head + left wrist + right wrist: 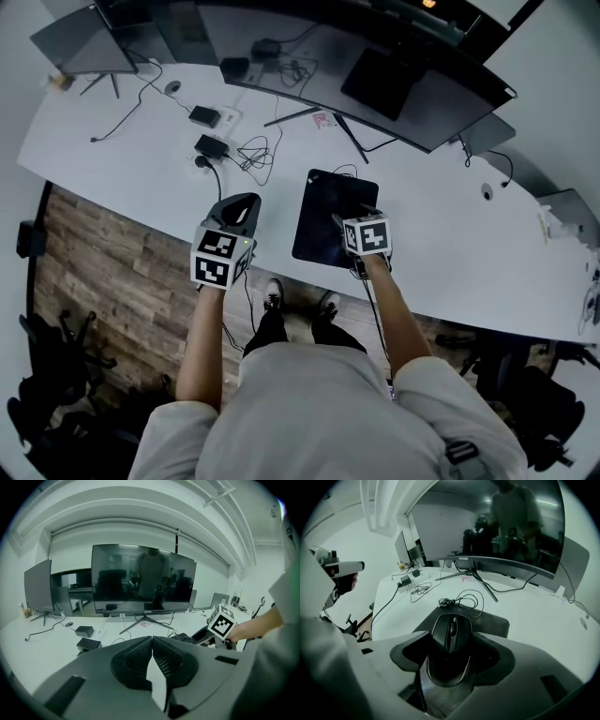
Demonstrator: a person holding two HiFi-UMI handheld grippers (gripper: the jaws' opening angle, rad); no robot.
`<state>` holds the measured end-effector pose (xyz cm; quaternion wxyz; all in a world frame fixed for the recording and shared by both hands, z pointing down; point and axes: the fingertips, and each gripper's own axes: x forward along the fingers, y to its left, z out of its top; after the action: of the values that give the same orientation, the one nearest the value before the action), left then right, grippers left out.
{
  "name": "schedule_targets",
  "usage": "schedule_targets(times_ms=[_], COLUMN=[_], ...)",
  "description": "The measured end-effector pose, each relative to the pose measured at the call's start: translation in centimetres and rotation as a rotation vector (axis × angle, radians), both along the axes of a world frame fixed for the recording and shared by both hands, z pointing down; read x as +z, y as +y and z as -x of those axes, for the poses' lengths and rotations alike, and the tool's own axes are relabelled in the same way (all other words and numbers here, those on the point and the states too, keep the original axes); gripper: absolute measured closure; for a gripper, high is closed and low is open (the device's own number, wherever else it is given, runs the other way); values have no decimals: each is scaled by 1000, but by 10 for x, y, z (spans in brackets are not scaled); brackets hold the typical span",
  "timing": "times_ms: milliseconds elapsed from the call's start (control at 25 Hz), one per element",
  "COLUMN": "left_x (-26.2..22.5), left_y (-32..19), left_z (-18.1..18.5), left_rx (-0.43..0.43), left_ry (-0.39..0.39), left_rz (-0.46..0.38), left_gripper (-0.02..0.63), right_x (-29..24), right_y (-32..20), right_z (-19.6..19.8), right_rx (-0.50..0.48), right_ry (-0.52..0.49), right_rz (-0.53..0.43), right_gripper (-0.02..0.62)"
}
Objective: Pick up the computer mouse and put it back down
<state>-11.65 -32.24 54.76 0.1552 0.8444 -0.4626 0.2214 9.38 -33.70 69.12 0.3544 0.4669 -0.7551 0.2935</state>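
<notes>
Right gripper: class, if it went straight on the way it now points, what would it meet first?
Most likely the dark mouse pad just beyond the computer mouse held in its jaws; the gap is unclear.

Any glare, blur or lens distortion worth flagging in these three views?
Head view: strong fisheye, the desk edge bows; light is even and soft, no motion blur. Left gripper view: dark rounded corners, and the monitor screen mirrors the room. Right gripper view: the computer mouse is sharp but dark, with little surface detail; a cool greenish tint runs throughout.
</notes>
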Motion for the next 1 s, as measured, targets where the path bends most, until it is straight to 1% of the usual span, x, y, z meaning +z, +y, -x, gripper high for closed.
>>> schedule_targets(times_ms=[160, 320, 440, 560, 640, 720, 840, 920, 1000], left_x=[12, 23, 31, 34, 32, 25, 4, -16, -39], left_y=[1, 3, 6, 8, 7, 5, -2, -12, -24], left_z=[-3, -2, -1, -2, -4, -7, -12, -19, -27], left_rx=[5, -7, -10, -8, 0, 9, 22, 35, 51], left_ry=[-2, -2, -3, -4, -6, -7, -3, -2, 2], left_rz=[23, 45, 59, 65, 57, 42, 0, -45, -95], left_gripper=[588, 588, 589, 588, 588, 588, 588, 588, 588], right_x=[24, 40, 44, 43, 38, 24, -10, -43, -81], right_y=[8, 10, 9, 10, 11, 12, 6, -7, -20], right_z=[-1, -1, 0, 2, 2, -3, -16, -29, -47], right_rx=[27, 83, 95, 81, 68, 57, 54, 79, 116], right_ry=[-7, -11, 22, 35, 26, 30, 29, 20, 16], right_rz=[56, 91, 80, 71, 66, 42, -27, -99, -184], right_gripper=[308, 308, 307, 307, 282, 275, 276, 309, 361])
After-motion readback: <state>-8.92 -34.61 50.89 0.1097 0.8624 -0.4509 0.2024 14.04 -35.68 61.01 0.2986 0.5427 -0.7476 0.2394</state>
